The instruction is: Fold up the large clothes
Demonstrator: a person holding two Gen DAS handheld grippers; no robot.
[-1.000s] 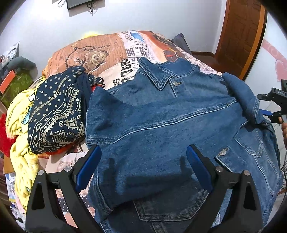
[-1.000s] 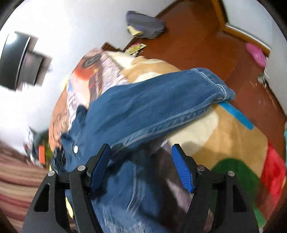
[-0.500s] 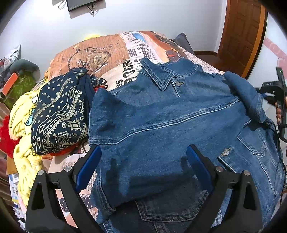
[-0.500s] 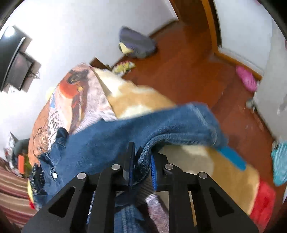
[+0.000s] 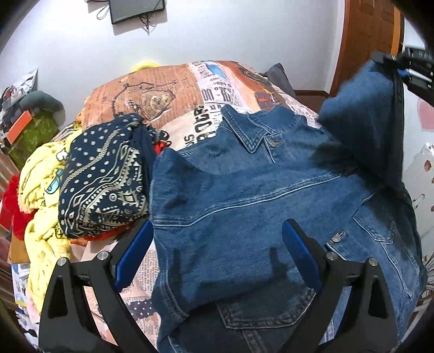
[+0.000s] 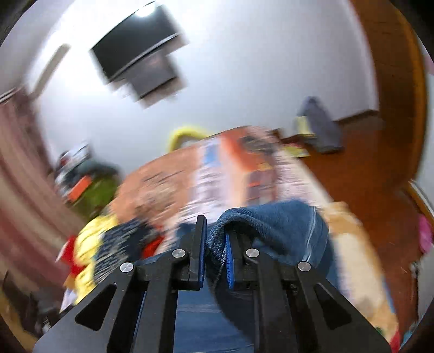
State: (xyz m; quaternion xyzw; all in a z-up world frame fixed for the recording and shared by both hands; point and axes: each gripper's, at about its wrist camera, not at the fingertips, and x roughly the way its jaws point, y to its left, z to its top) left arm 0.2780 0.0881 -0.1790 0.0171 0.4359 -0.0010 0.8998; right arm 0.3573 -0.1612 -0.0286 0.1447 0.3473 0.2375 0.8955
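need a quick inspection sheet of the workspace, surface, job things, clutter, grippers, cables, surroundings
surface: bed with a newspaper-print cover
job's things: denim jacket lies spread on the bed, collar toward the wall; its sleeve is raised off the bed at the view's right
clutter: navy patterned cloth, yellow garment and red fabric heaped beside the jacket
grippers: left gripper open above the jacket's lower part, holding nothing; right gripper shut on the sleeve
cables: thin wires hang under the wall screen
surroundings: white wall, wooden door, wood floor with a dark item on it
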